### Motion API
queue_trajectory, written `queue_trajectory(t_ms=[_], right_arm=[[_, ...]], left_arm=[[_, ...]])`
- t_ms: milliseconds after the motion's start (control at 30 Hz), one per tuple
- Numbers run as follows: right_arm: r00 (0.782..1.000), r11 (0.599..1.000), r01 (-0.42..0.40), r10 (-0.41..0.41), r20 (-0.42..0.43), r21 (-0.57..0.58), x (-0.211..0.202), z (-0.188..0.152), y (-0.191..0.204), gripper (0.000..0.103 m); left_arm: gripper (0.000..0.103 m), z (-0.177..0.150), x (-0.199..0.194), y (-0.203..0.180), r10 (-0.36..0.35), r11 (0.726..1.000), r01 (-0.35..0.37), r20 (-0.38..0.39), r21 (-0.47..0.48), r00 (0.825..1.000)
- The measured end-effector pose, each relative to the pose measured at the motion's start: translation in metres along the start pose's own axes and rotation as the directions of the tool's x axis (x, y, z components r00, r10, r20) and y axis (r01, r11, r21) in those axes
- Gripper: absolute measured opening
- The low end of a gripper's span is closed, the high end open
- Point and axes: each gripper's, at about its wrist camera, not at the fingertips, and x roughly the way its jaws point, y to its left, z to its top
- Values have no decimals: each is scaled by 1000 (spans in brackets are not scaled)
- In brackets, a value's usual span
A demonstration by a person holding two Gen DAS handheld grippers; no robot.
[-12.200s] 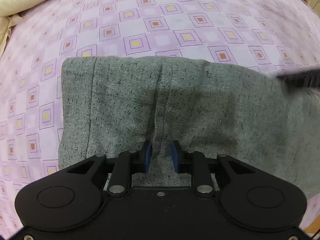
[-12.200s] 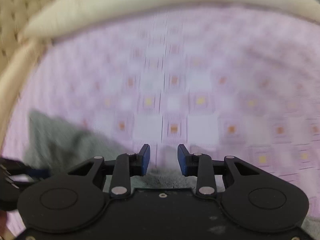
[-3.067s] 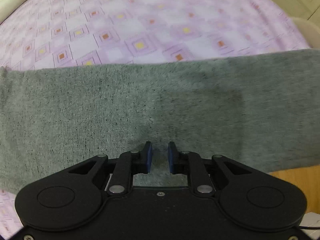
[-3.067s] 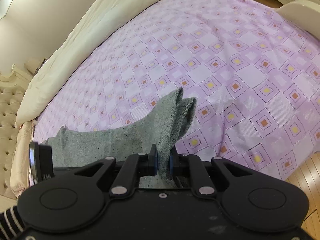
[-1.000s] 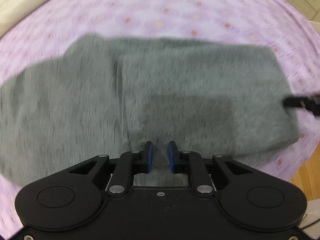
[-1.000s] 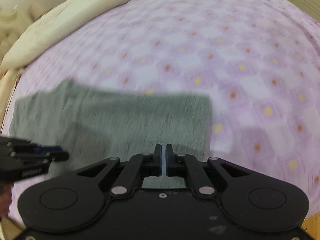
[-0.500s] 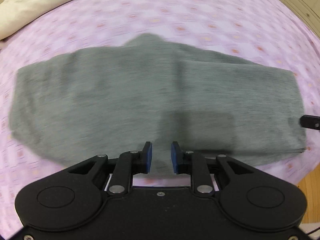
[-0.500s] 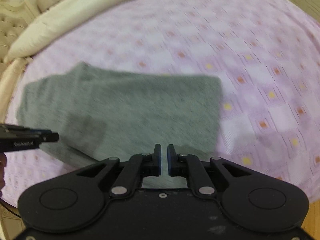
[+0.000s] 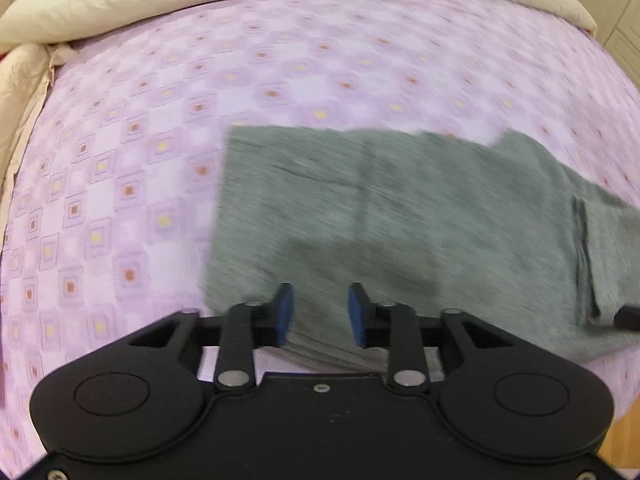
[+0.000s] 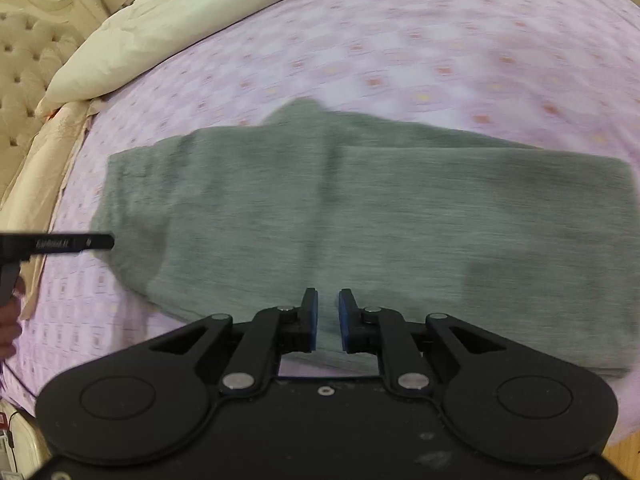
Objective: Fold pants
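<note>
- The grey pants (image 10: 360, 216) are lying folded into a long band across the purple patterned bedsheet (image 9: 120, 184), close to the near side of the bed.
- The left gripper (image 9: 320, 314) is hovering over the band's left end; its fingers have just been opening and are standing moderately apart, with nothing pinched between them.
- The right gripper (image 10: 327, 318) is hanging over the near edge towards the other end; its fingers have also just been opening, but only to a narrow gap, and they are gripping nothing.
- Risk, as I'm judging it: the upper layer is sitting offset from the lower one, with a lump poking out at the far edge, so a pinch now may be catching only one layer and dragging the stack apart.
- Another risk: the right fingers' narrow gap could be pushing the thick stacked edge along instead of straddling it.
- The near edge is running just beside the mattress edge, with wooden floor (image 9: 624, 452) showing beyond; a pull this way could be sliding the cloth off.
- Open sheet is stretching wide beyond the pants up to the cream duvet (image 10: 200, 12), giving plenty of room for folding away.
</note>
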Motion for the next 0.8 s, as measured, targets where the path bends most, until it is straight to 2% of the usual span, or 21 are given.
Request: queue_trajectory(t_ms=[133, 233, 300, 400, 500, 533, 567, 700, 733, 767, 800], right_arm=[[1000, 1000, 11, -11, -7, -10, 14, 5, 45, 15], [1000, 1000, 18, -18, -7, -5, 15, 2, 68, 15], [1000, 1000, 21, -21, -14, -3, 16, 1, 81, 15], [999, 999, 32, -33, -36, -20, 20, 1, 96, 15], [997, 998, 47, -49, -53, -36, 18, 1, 103, 15], [997, 998, 48, -50, -57, -35, 18, 1, 105, 15], [997, 998, 50, -52, -61, -34, 18, 2, 108, 15], [995, 997, 67, -70, -73, -50, 23, 5, 116, 15], [995, 996, 67, -71, -75, -51, 24, 5, 118, 15], [995, 996, 68, -72, -75, -51, 24, 5, 119, 15], [994, 996, 69, -73, -77, -51, 26, 4, 120, 15]], left_arm=[[51, 11, 17, 36, -27, 1000, 27, -3, -5, 1000], [68, 7, 26, 55, -42, 999, 42, -12, -17, 999], [69, 4, 39, 65, -69, 998, 68, -42, -18, 997], [72, 0, 52, 80, -172, 983, 166, -72, -73, 983], [86, -3, 62, 90, -267, 959, 257, -78, -116, 961], [99, -3, 65, 89, -299, 951, 290, -78, -110, 951], [102, -3, 68, 86, -329, 942, 321, -92, -97, 940], [101, -3, 70, 65, -299, 953, 302, -92, 20, 950], [101, -2, 70, 64, -329, 943, 331, -84, 17, 941], [100, 0, 71, 66, -393, 919, 393, -83, -16, 916], [100, 2, 72, 68, -460, 888, 455, -84, -66, 884]])
